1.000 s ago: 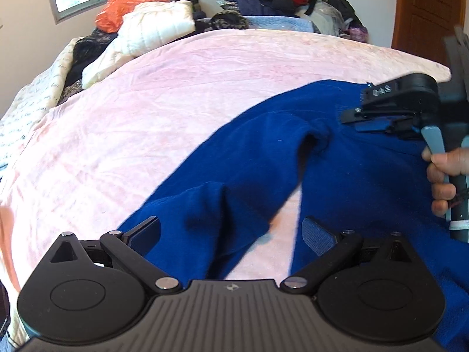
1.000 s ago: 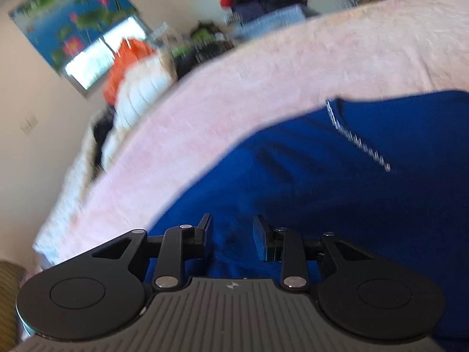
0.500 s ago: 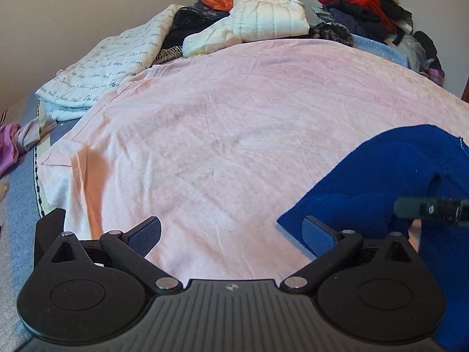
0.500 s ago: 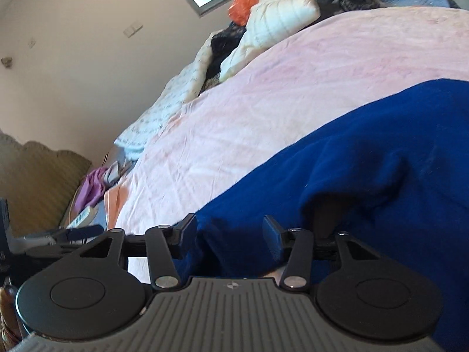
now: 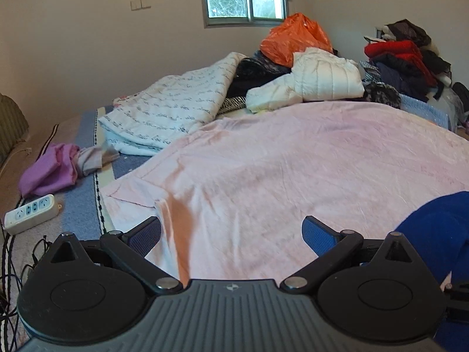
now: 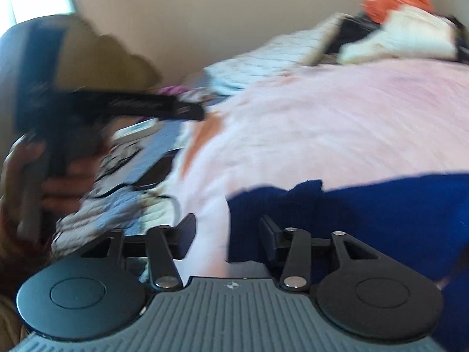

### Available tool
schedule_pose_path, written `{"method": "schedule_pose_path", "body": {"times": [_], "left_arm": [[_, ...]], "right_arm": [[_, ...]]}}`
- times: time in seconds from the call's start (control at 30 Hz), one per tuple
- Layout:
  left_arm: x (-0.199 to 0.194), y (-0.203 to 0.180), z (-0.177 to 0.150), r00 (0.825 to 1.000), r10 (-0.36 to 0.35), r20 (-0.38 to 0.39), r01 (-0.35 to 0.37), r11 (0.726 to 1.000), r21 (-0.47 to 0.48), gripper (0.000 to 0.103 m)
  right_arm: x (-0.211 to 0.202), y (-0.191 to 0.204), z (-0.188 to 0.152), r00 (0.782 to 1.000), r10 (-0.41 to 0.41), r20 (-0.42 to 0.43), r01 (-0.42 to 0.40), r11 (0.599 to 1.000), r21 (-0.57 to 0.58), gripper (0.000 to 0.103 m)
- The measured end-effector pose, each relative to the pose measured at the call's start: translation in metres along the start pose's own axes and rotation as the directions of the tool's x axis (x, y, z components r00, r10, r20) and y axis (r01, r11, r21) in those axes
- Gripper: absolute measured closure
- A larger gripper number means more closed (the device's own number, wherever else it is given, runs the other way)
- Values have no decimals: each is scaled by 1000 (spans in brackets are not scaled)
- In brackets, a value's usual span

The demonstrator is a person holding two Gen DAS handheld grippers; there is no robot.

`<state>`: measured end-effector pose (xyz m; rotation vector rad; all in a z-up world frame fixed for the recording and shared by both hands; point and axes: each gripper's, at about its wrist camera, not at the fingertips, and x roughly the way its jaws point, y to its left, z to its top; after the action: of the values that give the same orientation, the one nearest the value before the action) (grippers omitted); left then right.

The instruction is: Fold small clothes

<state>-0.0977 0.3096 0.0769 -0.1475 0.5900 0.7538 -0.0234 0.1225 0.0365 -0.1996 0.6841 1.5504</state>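
A blue garment (image 6: 366, 205) lies on the pink blanket (image 5: 293, 161); only its edge shows at the lower right of the left wrist view (image 5: 433, 228). My left gripper (image 5: 231, 231) is wide open and empty over the blanket's near left part, left of the garment. My right gripper (image 6: 227, 236) is open, with the garment's left end lying between its fingers and against the right finger. The right wrist view is blurred. The left gripper shows there at left (image 6: 132, 107), held in a hand.
A white printed quilt (image 5: 176, 111), a white jacket (image 5: 316, 79), an orange bag (image 5: 293, 38) and piled clothes (image 5: 404, 55) lie at the far side. A purple cloth (image 5: 49, 170), a power strip (image 5: 29, 214) and cables lie at left.
Both grippers swung left. The left gripper left the garment and now faces the blanket's left edge. The right gripper moved along the garment to its left end.
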Motion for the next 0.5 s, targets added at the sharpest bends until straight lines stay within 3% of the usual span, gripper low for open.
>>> {"method": "schedule_pose_path", "body": {"times": [0.07, 0.13, 0.2, 0.27, 0.33, 0.4, 0.47, 0.5], "left_arm": [[1, 4, -1, 1000, 2, -4, -2, 1000, -11, 0], [6, 3, -4, 999, -17, -31, 17, 1000, -12, 0], [9, -1, -9, 998, -38, -53, 37, 999, -6, 0], [11, -6, -11, 997, -44, -66, 44, 999, 7, 0], [10, -8, -12, 997, -51, -62, 52, 999, 8, 0], [7, -7, -10, 997, -52, -50, 52, 999, 6, 0], [6, -2, -9, 998, -48, -37, 49, 999, 5, 0], [6, 0, -8, 999, -43, -33, 43, 999, 1, 0]], "right_arm": [[-6, -1, 2, 1000, -13, 23, 12, 1000, 14, 50], [-10, -28, 1, 992, -127, 14, 124, 982, 140, 49], [-11, -53, -5, 967, -255, -30, 254, 938, 237, 49], [-4, -65, -14, 953, -296, -71, 304, 907, 293, 49], [9, -59, -20, 975, -212, -65, 221, 924, 313, 49], [25, -35, -20, 999, -31, -37, 40, 955, 294, 46], [28, -7, -17, 991, 129, -21, -122, 974, 193, 42], [25, 7, -15, 986, 166, -19, -163, 980, 118, 41]]}}
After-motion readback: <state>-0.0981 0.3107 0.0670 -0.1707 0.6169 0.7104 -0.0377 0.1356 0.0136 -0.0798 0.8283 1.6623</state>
